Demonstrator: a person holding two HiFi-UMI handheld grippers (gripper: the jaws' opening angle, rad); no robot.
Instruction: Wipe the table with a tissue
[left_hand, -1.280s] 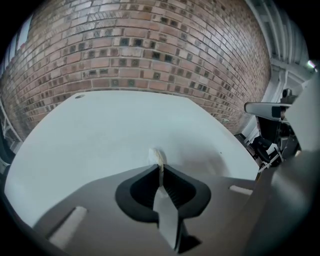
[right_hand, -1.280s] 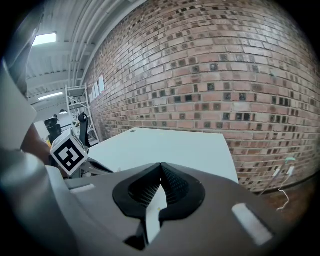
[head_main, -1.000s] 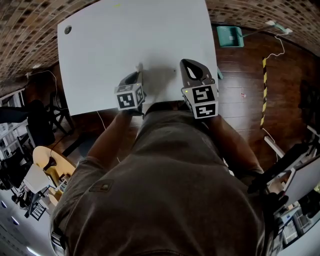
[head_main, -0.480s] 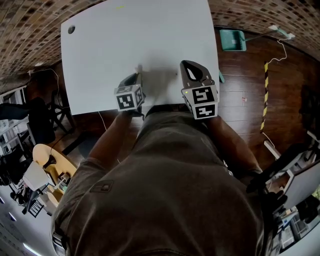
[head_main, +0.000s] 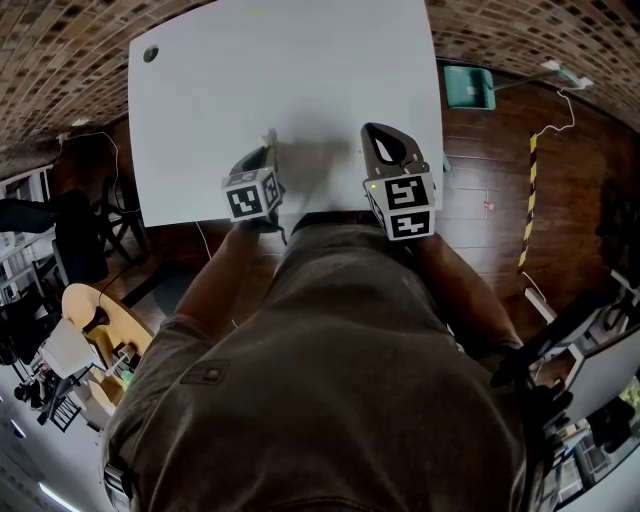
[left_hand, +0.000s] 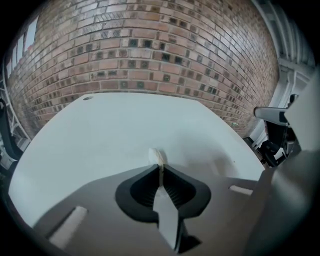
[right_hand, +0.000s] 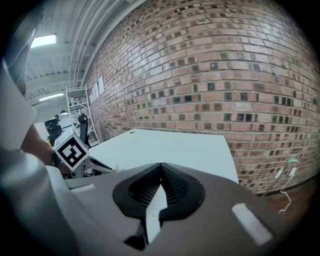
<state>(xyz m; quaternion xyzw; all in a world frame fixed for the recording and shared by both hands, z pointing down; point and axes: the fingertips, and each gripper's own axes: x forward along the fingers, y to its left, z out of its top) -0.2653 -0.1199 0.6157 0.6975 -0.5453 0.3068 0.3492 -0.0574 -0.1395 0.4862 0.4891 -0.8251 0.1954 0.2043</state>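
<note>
The white table (head_main: 300, 70) fills the upper head view. My left gripper (head_main: 268, 152) rests low over its near edge, shut on a small white tissue (head_main: 270, 137) that pokes out past the jaw tips. In the left gripper view the tissue (left_hand: 156, 156) is a small wad pinched at the tip of the left gripper (left_hand: 160, 166), close to the tabletop (left_hand: 100, 135). My right gripper (head_main: 381, 132) hovers near the table's front right part, shut with nothing in it. In the right gripper view, the right gripper (right_hand: 161, 166) shows closed jaws.
A round cable hole (head_main: 150, 54) sits at the table's far left corner. On the wooden floor to the right lie a teal dustpan (head_main: 466, 86) and a yellow-black tape strip (head_main: 527, 195). A brick wall (left_hand: 150, 50) stands behind the table. Chairs (head_main: 95, 320) crowd the left.
My left gripper has slid a little to the left along the table's near edge with the tissue. The right gripper has barely moved.
</note>
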